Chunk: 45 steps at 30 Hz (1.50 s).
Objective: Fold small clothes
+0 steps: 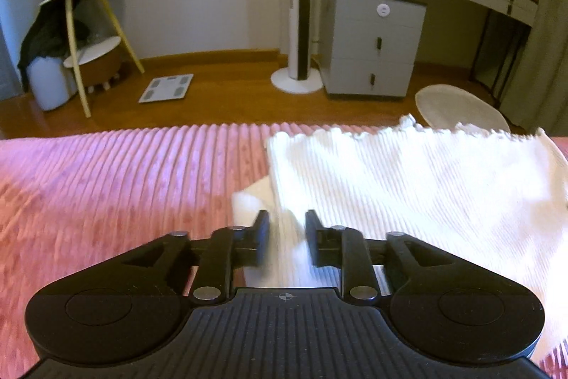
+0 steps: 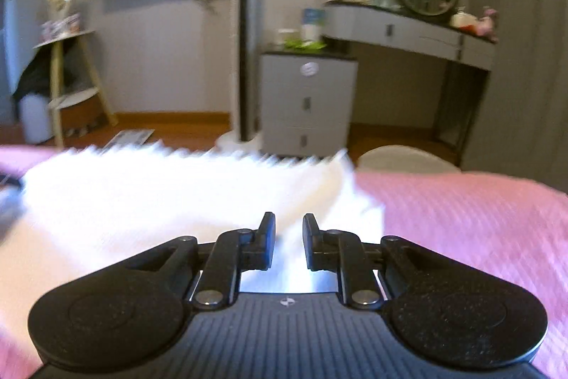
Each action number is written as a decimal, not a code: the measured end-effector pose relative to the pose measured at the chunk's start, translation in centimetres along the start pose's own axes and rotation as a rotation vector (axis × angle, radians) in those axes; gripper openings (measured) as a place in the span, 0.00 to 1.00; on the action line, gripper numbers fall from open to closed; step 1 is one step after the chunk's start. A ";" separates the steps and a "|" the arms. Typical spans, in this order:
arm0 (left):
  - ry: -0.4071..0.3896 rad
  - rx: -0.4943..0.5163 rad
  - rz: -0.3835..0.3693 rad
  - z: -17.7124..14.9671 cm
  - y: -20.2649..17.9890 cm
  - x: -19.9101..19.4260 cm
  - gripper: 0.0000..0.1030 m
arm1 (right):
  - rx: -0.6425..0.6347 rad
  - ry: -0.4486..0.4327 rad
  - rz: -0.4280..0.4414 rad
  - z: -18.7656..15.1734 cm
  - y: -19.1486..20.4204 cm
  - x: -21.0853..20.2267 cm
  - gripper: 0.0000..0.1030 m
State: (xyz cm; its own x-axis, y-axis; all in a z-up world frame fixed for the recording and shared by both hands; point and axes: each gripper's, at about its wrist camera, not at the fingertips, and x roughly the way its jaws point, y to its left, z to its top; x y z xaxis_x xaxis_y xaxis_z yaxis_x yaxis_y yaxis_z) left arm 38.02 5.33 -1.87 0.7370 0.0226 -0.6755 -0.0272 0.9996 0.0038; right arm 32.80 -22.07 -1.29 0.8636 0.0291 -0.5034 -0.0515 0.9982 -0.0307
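On the pink bedspread [image 1: 124,173] the white garment [image 1: 408,187] lies flat — long axis across the bed, between both grippers. Left gripper [image 1: 287,222] and right gripper [image 2: 288,226] each have parted fingers straddling a near-edge ridge of cloth; whether the pads pinch it, I cannot tell.

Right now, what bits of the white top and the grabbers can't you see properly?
- White top: right side cut off by the left wrist view's edge.
- White top: smeared by motion blur in the right wrist view.
- Left gripper, right gripper: cloth lies between the fingers; whether the pads pinch it is unclear.
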 end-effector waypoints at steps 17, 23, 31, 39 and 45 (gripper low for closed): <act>0.009 0.041 -0.085 -5.0 0.3 -11.6 0.76 | 0.108 0.097 -0.116 -0.5 2.7 -8.2 0.21; 0.020 -0.012 -0.177 -8.4 2.3 -15.4 0.82 | 0.159 0.095 -0.111 0.1 5.1 -13.0 0.21; 0.043 -0.127 -0.149 -9.1 5.8 -15.8 0.82 | 0.346 0.041 0.019 2.4 8.3 -15.3 0.28; 0.070 -0.124 -0.091 -9.0 5.3 -13.2 0.82 | 0.478 0.005 0.155 -0.7 9.7 -10.7 0.28; 0.054 -0.217 -0.124 -6.9 5.3 -9.0 0.82 | 0.471 0.043 0.141 -2.5 8.1 -3.4 0.22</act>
State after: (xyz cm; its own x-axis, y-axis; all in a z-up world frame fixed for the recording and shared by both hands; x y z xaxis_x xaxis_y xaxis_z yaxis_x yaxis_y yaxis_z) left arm 26.62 10.36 -0.89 0.7069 -0.1065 -0.6993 -0.0872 0.9679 -0.2355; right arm 28.22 -14.22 -1.98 0.8426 0.1730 -0.5100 0.0746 0.9004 0.4287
